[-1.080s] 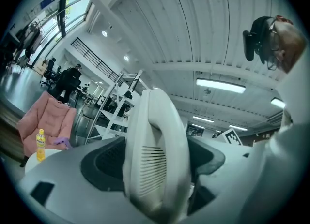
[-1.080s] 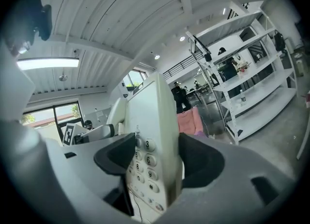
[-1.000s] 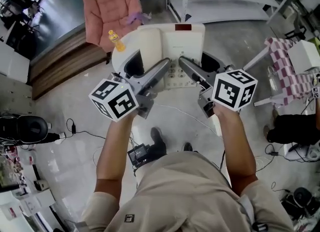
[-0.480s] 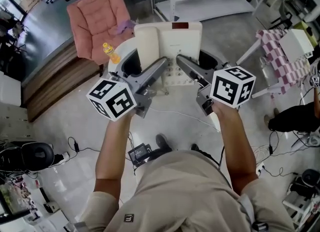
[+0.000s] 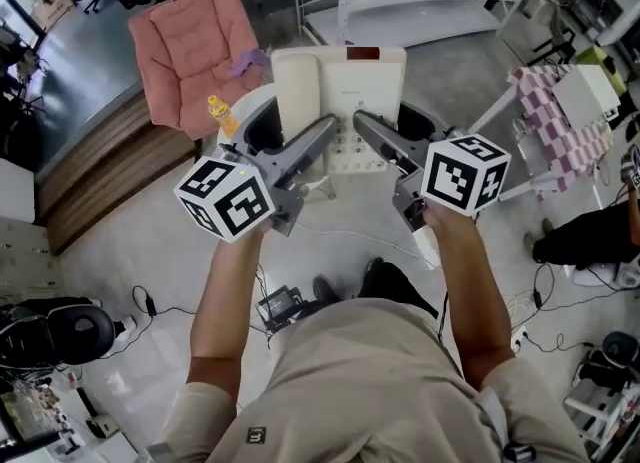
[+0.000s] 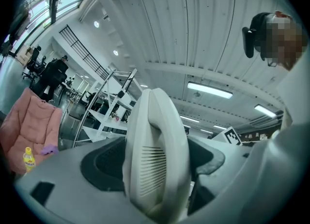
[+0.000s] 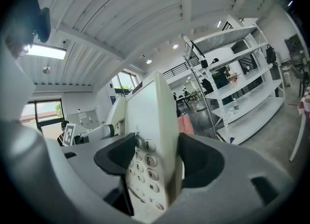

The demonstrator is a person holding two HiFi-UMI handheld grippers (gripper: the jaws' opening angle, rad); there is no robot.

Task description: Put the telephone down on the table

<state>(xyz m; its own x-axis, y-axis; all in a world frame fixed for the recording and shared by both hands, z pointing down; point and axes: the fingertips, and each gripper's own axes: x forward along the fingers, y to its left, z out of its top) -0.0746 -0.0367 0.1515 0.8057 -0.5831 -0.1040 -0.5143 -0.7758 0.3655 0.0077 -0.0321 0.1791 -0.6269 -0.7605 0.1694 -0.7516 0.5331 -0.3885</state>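
Above the pale glossy floor (image 5: pixel 150 251), short of the pink cushioned armchair (image 5: pixel 190 51), the cream plastic push-button telephone (image 5: pixel 345 71) hangs in the air, not yet set down. It is pinched from both sides, probably to carry it level. The left claw (image 5: pixel 290 131) is clamped on its handset (image 6: pixel 155 155) side and the right claw (image 5: pixel 395 129) on its keypad (image 7: pixel 145 170) side.

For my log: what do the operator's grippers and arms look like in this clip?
The left gripper and the right gripper are both grey plastic, with long tapering jaws lined by dark pads. Each carries a white cube printed with black square markers. The person wears a beige short-sleeved shirt with a small dark logo. The forearms are bare.
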